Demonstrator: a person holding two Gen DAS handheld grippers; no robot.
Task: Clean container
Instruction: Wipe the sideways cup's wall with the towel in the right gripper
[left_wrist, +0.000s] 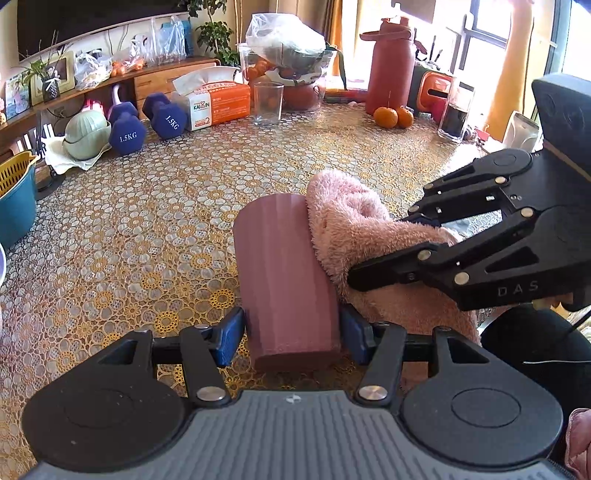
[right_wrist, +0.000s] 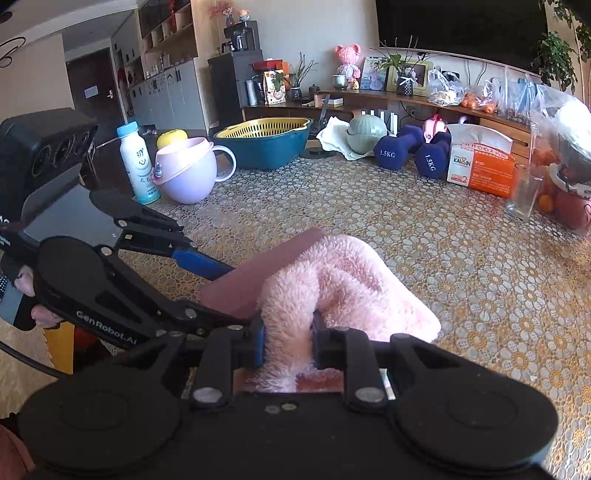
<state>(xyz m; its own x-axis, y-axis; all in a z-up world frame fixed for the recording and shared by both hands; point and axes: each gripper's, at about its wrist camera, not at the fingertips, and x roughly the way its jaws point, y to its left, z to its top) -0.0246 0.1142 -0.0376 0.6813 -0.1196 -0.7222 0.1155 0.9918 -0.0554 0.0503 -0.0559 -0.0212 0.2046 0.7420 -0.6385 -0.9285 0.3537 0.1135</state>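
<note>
Left wrist view, left to right: basin (left_wrist: 14, 199) at table edge, green bowl (left_wrist: 86, 134), two dumbbells (left_wrist: 142, 123), tissue box (left_wrist: 216, 103), empty glass (left_wrist: 267, 103) along the back of the table (left_wrist: 129, 240). Centre: left gripper (left_wrist: 291, 332) pinching the mauve cup (left_wrist: 284, 273) near its base, one blue pad on each side, cup tilted with its mouth pointing away. Pink cloth (left_wrist: 354, 229) pressed against the cup's right wall and rim. Far right: right gripper (left_wrist: 399, 247) clamped on that cloth. Oranges (left_wrist: 393, 116) and red flask (left_wrist: 391, 66) at the back right.

Right wrist view: left gripper (right_wrist: 221, 291) comes in from the left, blue finger (right_wrist: 199, 260) on the cup (right_wrist: 251, 273). Milk bottle (right_wrist: 138, 164) and lilac mug (right_wrist: 188, 170) behind it. Right gripper (right_wrist: 288, 343) pressed onto a fold of cloth (right_wrist: 343, 280), cloth draped over the cup's near side
</note>
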